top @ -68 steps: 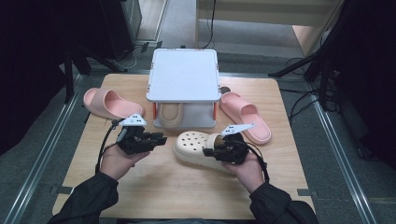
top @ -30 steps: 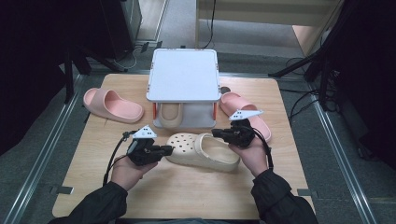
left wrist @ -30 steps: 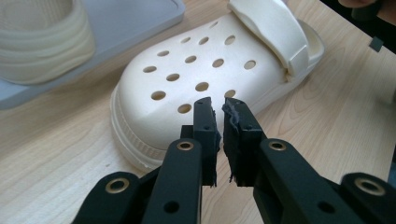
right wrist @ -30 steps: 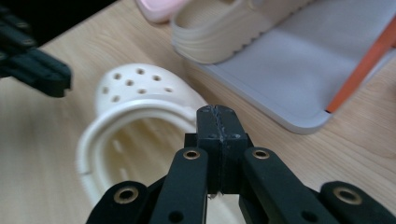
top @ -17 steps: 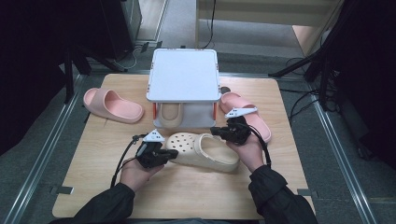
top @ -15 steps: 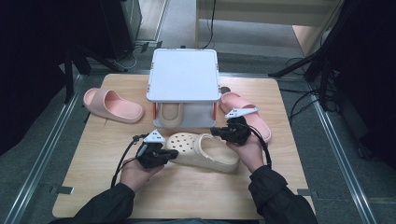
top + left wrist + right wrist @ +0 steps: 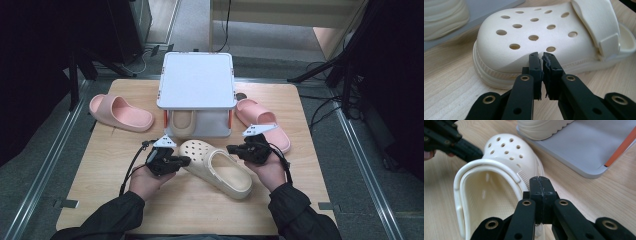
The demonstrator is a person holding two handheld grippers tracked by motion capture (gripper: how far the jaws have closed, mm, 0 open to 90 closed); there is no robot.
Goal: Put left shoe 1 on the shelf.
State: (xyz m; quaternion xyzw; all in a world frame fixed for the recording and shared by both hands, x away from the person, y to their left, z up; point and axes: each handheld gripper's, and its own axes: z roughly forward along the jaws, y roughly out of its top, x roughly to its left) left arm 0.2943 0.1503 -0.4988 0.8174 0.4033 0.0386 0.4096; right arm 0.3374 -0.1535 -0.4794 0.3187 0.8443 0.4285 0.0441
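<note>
At table centre, cream perforated foam clog (image 7: 215,167) had swung toe toward 11 o'clock; left gripper (image 7: 540,56) jaws nearly closed, nudging toe; right gripper (image 7: 540,181) jaws closed, empty, beside heel strap; alignment with white rack (image 7: 196,80) likely underway.

Bare table (image 7: 100,165) near edge; grey shelf (image 7: 196,80) and pink slides (image 7: 120,112) block far side.

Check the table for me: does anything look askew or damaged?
The cream perforated foam clog lies diagonally on the wooden table, unaligned with the grey two-tier rack. The left gripper has frayed, ragged pads.
</note>
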